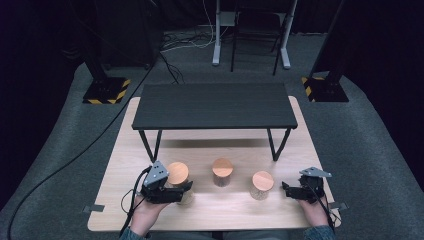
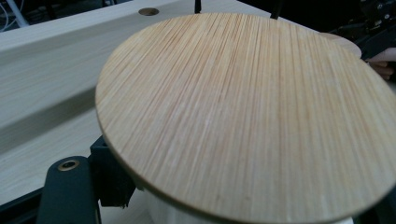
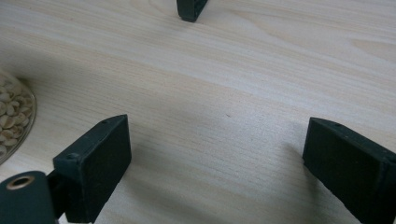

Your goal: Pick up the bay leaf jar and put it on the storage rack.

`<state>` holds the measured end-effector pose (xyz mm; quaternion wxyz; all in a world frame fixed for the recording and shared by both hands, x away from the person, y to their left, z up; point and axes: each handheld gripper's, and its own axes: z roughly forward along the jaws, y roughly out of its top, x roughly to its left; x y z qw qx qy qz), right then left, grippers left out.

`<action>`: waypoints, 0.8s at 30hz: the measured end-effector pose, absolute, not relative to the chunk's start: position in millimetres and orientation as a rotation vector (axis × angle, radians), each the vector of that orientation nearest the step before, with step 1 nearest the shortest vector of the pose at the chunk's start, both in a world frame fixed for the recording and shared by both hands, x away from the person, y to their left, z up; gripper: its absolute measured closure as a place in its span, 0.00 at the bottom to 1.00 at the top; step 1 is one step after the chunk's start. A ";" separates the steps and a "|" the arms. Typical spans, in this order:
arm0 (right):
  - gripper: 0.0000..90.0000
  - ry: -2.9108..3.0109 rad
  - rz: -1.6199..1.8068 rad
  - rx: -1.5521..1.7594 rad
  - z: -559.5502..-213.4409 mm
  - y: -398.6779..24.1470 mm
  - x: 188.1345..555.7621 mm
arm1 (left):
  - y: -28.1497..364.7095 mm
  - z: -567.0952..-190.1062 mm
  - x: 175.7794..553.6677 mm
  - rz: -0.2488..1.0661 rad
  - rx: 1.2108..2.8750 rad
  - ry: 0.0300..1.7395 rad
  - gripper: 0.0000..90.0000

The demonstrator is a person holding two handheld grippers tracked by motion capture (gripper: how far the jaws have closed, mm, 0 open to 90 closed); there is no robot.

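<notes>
Three clear jars with round wooden lids stand in a row on the pale wooden table (image 1: 125, 160). My left gripper (image 1: 181, 193) is shut on the left jar (image 1: 178, 176), with its jaws on either side of the body below the lid. In the left gripper view the lid (image 2: 247, 116) is very close, and one black finger (image 2: 112, 182) presses in under its rim. The middle jar (image 1: 222, 171) stands free. My right gripper (image 1: 286, 189) lies just right of the right jar (image 1: 262, 184). Its jaws stand wide open over bare wood (image 3: 224, 163), and that jar, filled with nuts (image 3: 11, 116), sits beside its left jaw.
A low black shelf (image 1: 215, 105) on thin legs stands across the back half of the table; one leg's foot (image 3: 191, 9) is ahead of the right gripper. Black cables run over the grey carpet at the left. Stands with yellow-black bases flank the table.
</notes>
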<state>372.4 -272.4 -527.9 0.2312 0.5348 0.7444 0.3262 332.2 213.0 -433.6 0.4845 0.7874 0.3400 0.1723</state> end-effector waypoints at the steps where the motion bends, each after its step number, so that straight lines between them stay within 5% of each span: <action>1: 0.08 2.047 0.897 1.470 -527.9 -272.4 372.4 | 213.3 -431.6 332.1 0.424 1.917 0.826 0.27; 24: 0.08 2.050 0.899 1.467 -527.9 -272.3 372.4 | 216.5 -398.5 335.6 0.477 1.903 0.831 0.28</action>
